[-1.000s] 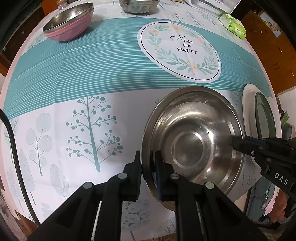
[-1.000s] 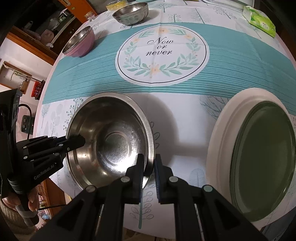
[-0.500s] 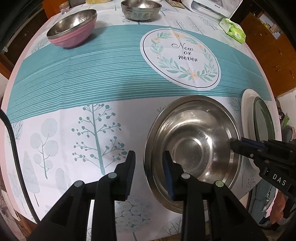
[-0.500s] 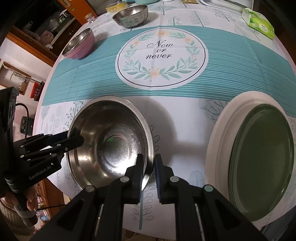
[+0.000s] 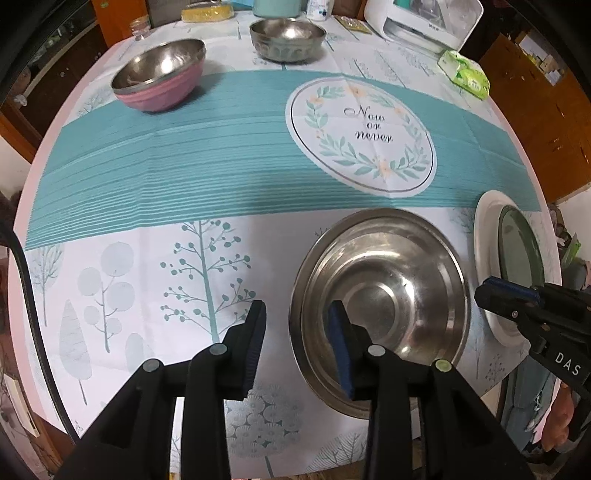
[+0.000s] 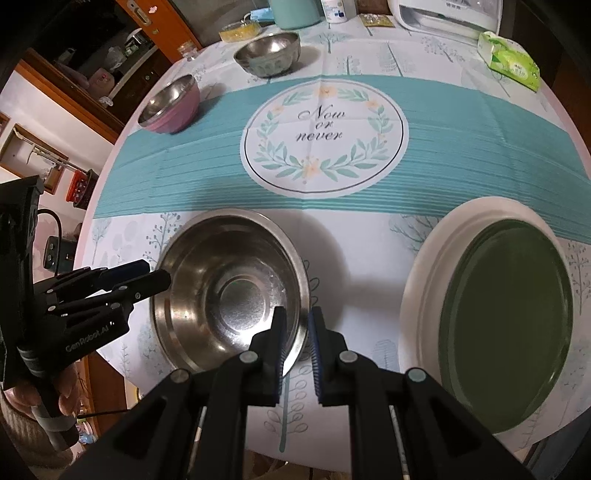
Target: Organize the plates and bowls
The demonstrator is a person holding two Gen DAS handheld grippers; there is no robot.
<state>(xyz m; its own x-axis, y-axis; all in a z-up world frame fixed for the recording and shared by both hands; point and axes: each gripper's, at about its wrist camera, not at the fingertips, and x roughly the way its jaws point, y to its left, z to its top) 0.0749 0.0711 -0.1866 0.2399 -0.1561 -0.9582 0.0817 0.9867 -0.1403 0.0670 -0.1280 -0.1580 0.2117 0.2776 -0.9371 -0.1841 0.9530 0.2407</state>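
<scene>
bare tablecloth (image 5: 147,177) mid-table | steel basin (image 5: 384,295), plates (image 6: 491,302) crowd near edge

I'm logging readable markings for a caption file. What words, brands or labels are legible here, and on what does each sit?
"Now or never": in the wreath circle on the tablecloth.
"DAS": on the right gripper body, seen from the left wrist.
"GenRobot.AI": on the left gripper body, seen from the right wrist.
Green tissue pack: print too small to read.
White appliance and white bottle: labels blurred.
</scene>
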